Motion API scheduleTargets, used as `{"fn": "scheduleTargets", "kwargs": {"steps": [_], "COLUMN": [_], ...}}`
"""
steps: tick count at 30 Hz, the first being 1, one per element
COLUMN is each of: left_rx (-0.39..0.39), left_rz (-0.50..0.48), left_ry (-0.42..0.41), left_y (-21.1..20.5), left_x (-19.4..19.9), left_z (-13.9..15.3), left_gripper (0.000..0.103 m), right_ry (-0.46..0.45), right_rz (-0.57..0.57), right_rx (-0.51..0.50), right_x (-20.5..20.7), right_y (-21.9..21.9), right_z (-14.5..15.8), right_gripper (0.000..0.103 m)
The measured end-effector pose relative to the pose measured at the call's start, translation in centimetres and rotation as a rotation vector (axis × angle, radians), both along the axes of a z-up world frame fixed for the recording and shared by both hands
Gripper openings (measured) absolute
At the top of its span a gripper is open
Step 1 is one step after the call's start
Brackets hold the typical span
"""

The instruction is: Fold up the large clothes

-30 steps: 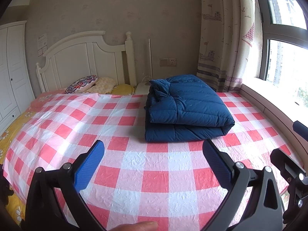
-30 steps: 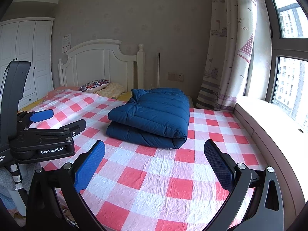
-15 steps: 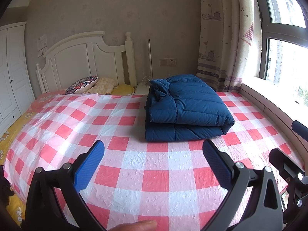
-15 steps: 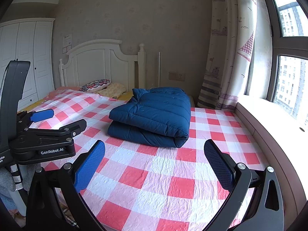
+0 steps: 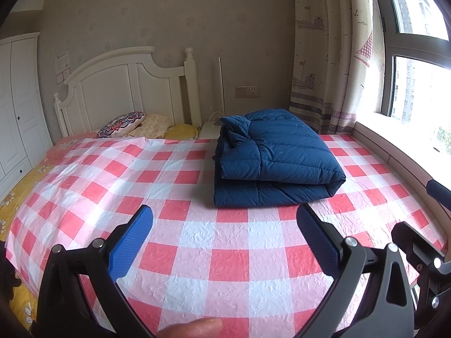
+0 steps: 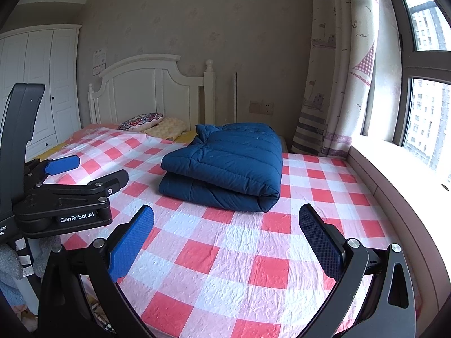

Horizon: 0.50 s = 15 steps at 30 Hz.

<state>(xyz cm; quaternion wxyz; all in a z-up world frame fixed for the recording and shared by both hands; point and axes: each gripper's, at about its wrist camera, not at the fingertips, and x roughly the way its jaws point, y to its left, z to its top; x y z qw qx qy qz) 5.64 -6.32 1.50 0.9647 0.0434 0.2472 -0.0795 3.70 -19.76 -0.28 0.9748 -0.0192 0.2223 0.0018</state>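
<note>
Nearest the left wrist camera there's a fingertip (image 5: 194, 329) poking in at the bottom edge, and right above it the left gripper (image 5: 224, 225) with its blue pads spread wide apart, nothing between them, hanging over the near part of the bed. Same deal on the other side: the right gripper (image 6: 225, 225) is spread wide and holding nothing, also over the near end. In the right wrist view the left gripper sits off to the left, with its GenRobot.AI label readable

Under both is the red and white checkered sheet (image 5: 225, 253), a bit crinkly, covering most of the bed (image 5: 17, 200); a yellow flowery layer peeks out along the left edge

Further out, around the middle of the bed and a little to the right, lies the navy puffer coat (image 5: 276, 160), folded into a thick stacked bundle with the rounded fold facing the window side. It's well apart from both grippers, nothing touching it

Past that, at the far end: a patterned pillow (image 5: 121, 124) and a yellowish one next to it, against the white headboard (image 5: 124, 90). Wall socket (image 5: 248, 92) to its right, then the curtain (image 5: 332, 56) and the window (image 5: 417, 79) along the right side. White wardrobe (image 5: 17, 107) on the far left
</note>
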Motion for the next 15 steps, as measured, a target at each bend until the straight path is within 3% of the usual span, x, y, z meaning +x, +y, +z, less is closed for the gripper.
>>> {"fn": "scheduleTargets", "kwargs": {"steps": [8,12,15], "left_rx": [-0.008,-0.004,-0.008], "left_rz": [-0.038,-0.096,-0.051], "left_ry": [0.009,0.137,0.203], "left_y": [-0.2,-0.2,1.8], "left_x": [2.4,5.8,8.9], "left_z": [-1.6,-3.3,-5.2], "left_gripper": [0.101,0.101,0.101], "right_ry": [0.074,0.133,0.156], "right_rz": [0.004,-0.008,-0.047], "right_rx": [0.028,0.061,0.060], "right_x": [3.0,5.4,7.0], "right_y": [-0.2,-1.4,-3.8], "right_z": [-2.1,-3.5,-3.6], "right_gripper": [0.099,0.099,0.099]}}
